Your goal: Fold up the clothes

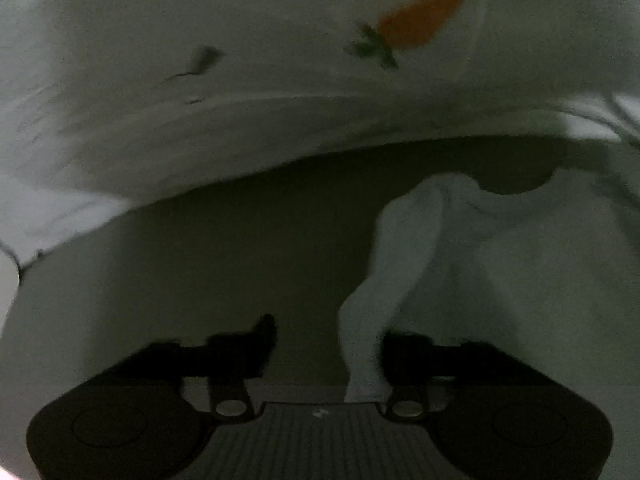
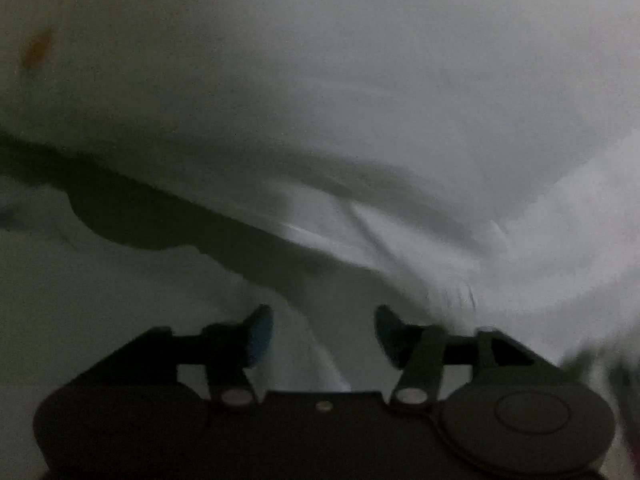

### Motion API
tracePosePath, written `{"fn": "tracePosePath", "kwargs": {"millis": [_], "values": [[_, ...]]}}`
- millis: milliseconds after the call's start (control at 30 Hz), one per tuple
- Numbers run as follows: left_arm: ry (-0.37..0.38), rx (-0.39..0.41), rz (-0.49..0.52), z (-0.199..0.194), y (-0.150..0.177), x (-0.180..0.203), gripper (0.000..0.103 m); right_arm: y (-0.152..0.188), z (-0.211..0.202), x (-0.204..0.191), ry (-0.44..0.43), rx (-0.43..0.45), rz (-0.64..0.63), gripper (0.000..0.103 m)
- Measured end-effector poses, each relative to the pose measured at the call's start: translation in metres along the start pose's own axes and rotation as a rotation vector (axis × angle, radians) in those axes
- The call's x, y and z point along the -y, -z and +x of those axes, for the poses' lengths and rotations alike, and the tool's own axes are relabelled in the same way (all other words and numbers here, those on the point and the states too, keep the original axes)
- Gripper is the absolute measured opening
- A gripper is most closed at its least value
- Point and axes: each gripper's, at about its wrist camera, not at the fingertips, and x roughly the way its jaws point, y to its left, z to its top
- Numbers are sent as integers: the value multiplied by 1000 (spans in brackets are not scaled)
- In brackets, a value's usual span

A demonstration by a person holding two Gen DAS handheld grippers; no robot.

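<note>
Parted left gripper (image 1: 326, 344) — cloth (image 1: 372, 288) between.

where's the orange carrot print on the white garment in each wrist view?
Left wrist: carrot print sits upper right of centre, sharp enough to show its green leaves, on the white garment.
Right wrist: only a faint orange smear at the far upper left edge, likely the same print; too blurred to be sure.
Shared landmark: the dark shadowed band under the garment's lifted fold, crossing both views.

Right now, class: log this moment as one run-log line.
task: fold clothes | white garment with carrot motif | left tool open, fabric between fingers | right tool open
</note>
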Motion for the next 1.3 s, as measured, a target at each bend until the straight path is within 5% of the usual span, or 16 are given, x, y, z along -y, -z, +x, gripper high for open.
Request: {"fn": "tracePosePath", "kwargs": {"millis": [200,333,467,667,800,1000,1033,1067,1167,1300], "values": [[212,-83,-169,-85,88,-28,78,99,-108,52,21,-154,229,74],[229,-153,-88,-118,137,-11,80,166,-180,61,30,-307,291,74],[243,-194,-59,-123,155,-9,80,216,-247,54,3,-352,366,74],[176,-114,33,-155,171,6,80,209,-264,42,-51,-300,353,74],[138,9,213,-168,170,37,81,177,-233,48,-88,-249,265,74],[45,257,745,-125,161,120,79,138,-215,40,-141,-181,192,74],[25,298,826,-115,159,131,77,137,-213,38,-144,-179,181,74],[49,304,860,-108,154,135,63,136,-211,36,-143,-182,168,74],[133,256,829,-90,125,130,9,140,-209,29,-106,-213,139,74],[170,271,727,-78,66,91,9,146,-208,25,-80,-272,155,74]]}}
